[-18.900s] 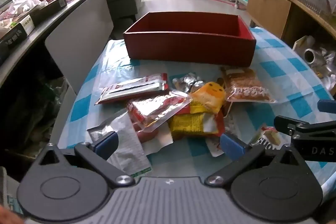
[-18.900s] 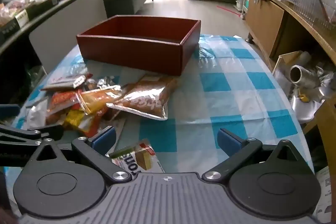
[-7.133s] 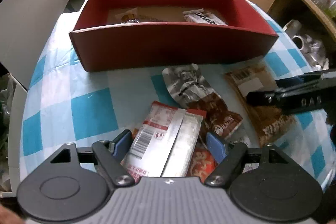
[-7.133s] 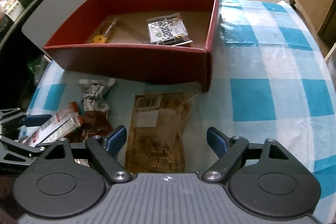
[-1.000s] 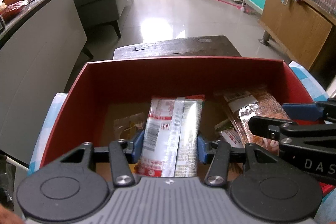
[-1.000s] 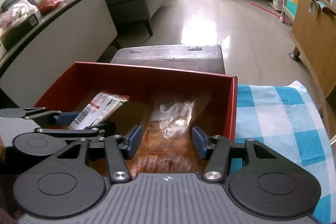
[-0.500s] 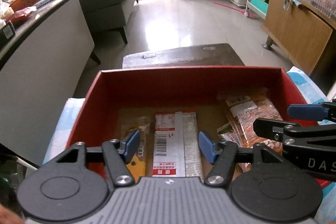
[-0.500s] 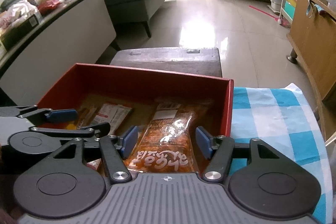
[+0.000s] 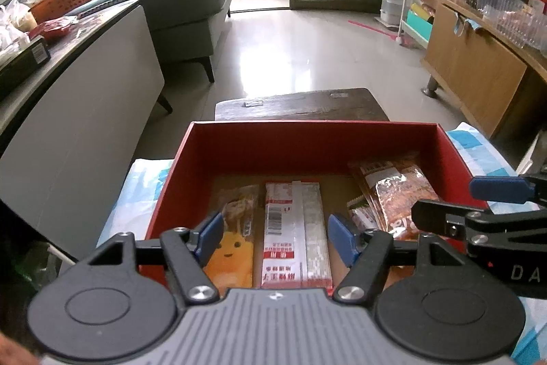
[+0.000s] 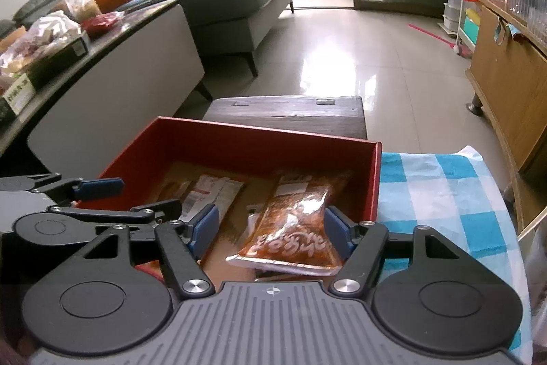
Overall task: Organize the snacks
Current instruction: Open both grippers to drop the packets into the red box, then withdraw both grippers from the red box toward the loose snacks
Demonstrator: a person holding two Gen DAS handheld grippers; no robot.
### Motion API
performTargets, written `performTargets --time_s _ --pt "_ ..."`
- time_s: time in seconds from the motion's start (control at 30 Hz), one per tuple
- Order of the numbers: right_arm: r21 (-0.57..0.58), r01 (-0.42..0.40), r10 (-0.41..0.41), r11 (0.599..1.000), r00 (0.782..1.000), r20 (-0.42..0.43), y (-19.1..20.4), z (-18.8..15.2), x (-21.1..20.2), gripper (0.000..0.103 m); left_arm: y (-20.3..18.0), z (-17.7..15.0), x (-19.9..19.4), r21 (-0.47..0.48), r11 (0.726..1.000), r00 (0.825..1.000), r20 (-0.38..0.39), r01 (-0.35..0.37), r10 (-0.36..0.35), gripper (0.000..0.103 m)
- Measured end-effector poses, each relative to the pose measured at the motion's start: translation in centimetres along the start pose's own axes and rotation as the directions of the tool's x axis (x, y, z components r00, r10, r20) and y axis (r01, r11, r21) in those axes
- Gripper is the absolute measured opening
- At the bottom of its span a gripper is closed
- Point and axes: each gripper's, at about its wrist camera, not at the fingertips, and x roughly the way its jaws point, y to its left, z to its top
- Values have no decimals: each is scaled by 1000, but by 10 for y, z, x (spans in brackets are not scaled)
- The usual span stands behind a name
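A red box (image 9: 307,142) (image 10: 218,142) stands on the blue-checked tablecloth (image 10: 444,194). Inside it lie a red and white long packet (image 9: 294,228) (image 10: 212,190), a yellow cartoon-face snack (image 9: 232,252), and an orange-brown clear bag (image 9: 400,194) (image 10: 294,228). My left gripper (image 9: 275,236) hovers above the long packet, its jaws opening and its pads clear of the packet. My right gripper (image 10: 270,235) hangs over the orange-brown bag, jaws opening too, the bag lying loose below them. Each gripper shows at the edge of the other's view.
A dark wooden stool (image 9: 301,105) stands just behind the box. A white-sided counter (image 9: 85,125) with bags and baskets runs along the left. A grey sofa (image 9: 191,9) and tiled floor lie beyond; a wooden cabinet (image 9: 478,74) stands at the right.
Both grippers let go of their packets, which now lie flat in the box. Both sets of jaws have widened, and both grippers have risen and drawn back a little.
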Motion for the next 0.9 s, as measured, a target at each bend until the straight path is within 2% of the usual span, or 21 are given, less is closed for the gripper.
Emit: performTargets --time_s 0.33,0.9 --pt "21 -14 14 1000 1000 -17 8 -20 -21 86 6 -18 -32 -18 1000 1000 5 23 -23 63" --pt "52 -45 48 998 997 -68 28 -60 -46 92 20 -67 -74 -31 999 999 -30 29 -30 68"
